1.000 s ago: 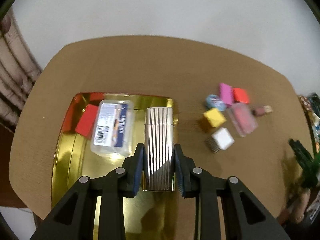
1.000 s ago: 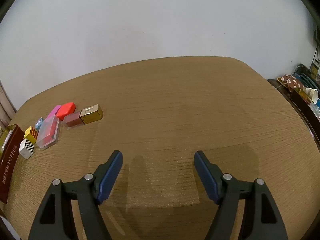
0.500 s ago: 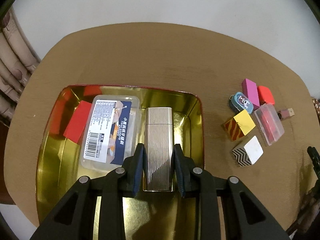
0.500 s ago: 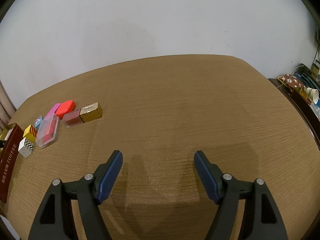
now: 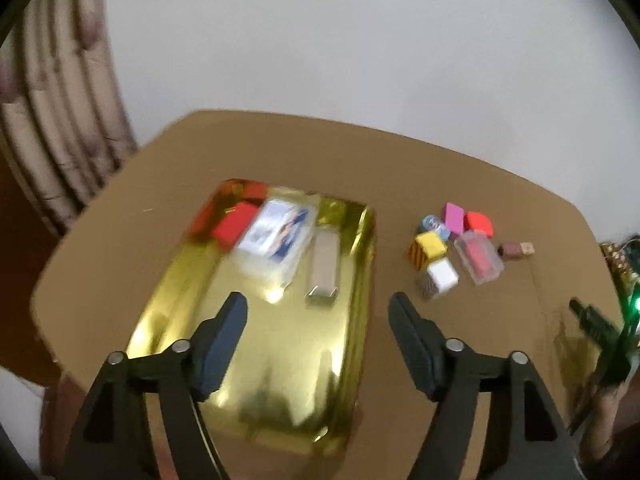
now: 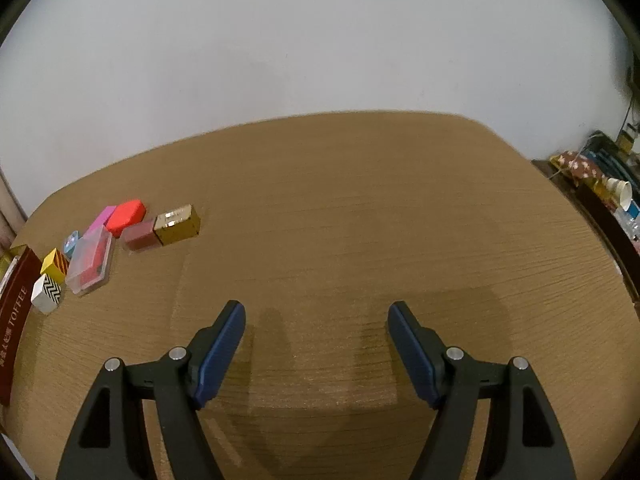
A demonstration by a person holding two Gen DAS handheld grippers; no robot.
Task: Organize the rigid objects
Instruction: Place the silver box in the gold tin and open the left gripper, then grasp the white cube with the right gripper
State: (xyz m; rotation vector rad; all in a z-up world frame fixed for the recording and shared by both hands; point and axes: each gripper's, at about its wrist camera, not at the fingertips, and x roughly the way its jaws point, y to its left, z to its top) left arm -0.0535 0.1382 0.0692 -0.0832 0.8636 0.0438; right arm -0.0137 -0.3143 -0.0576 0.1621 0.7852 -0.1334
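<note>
Now the ribbed silver case lies flat in the gold tin tray, free of my left gripper, whose jaws have just been opening and stand wide apart with nothing between the pads; the case sits beyond the fingertips, untouched. Just beside it on the left is the clear plastic box with a printed label, and left of that a red block, all three inside the tray toward its far end. I note the left view is motion-blurred, so fine detail on these is unreadable. Outside the tray, on the brown table to its right, a cluster of small items waits: a yellow striped cube, a white zigzag cube, a clear case with a red insert, a pink block, a red-orange block, a small round blue piece and a maroon-and-gold piece. In the right wrist view the same cluster sits at the far left, next to the tray's dark red outer wall lettered TOFFEE. My right gripper hovers over bare table well apart from the cluster, jaws spread and empty. A white wall backs the table.
</note>
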